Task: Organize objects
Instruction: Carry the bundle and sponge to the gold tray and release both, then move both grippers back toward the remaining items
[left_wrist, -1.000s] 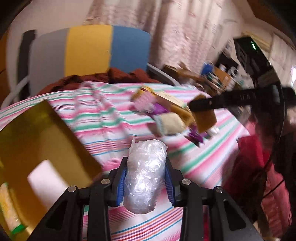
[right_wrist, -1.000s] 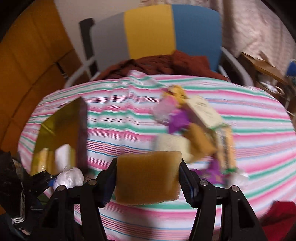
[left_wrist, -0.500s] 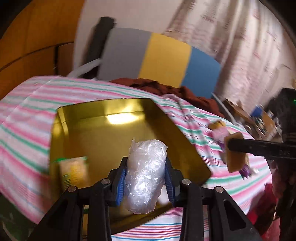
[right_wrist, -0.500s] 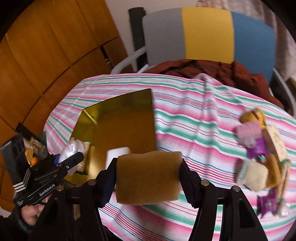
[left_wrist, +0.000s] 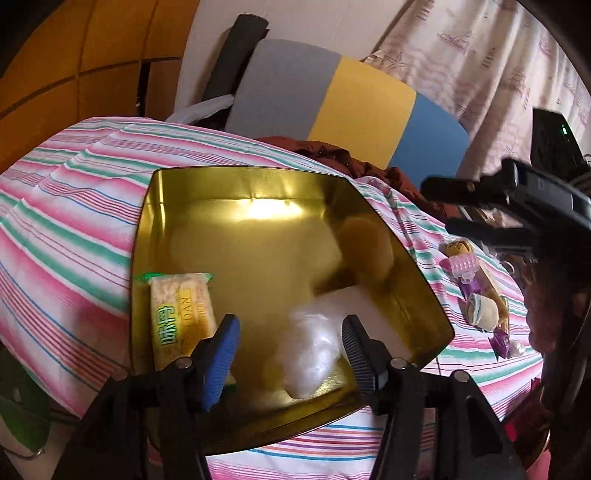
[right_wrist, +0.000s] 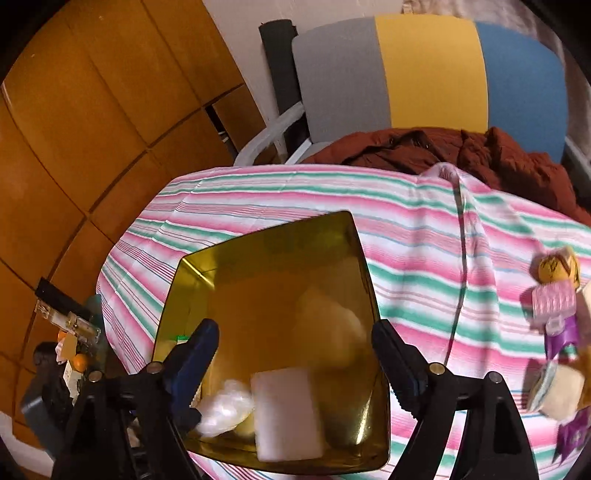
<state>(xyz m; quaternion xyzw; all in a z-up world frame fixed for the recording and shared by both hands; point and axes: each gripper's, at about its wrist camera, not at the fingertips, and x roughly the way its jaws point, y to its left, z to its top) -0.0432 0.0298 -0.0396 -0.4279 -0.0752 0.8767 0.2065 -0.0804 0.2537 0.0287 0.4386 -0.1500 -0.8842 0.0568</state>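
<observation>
Gold tray holds the snacks

Gold tray sits on the counter with the striped cloth. Inside it lie a clear plastic bag, a white block beside the bag, a yellow snack pack and a blurry brown sponge. The left tool is wide open above the bag. The right tool is wide open and holds nothing. More small things, like a pink hair roller, lie on the cloth to the right, away from the tray.
</observation>
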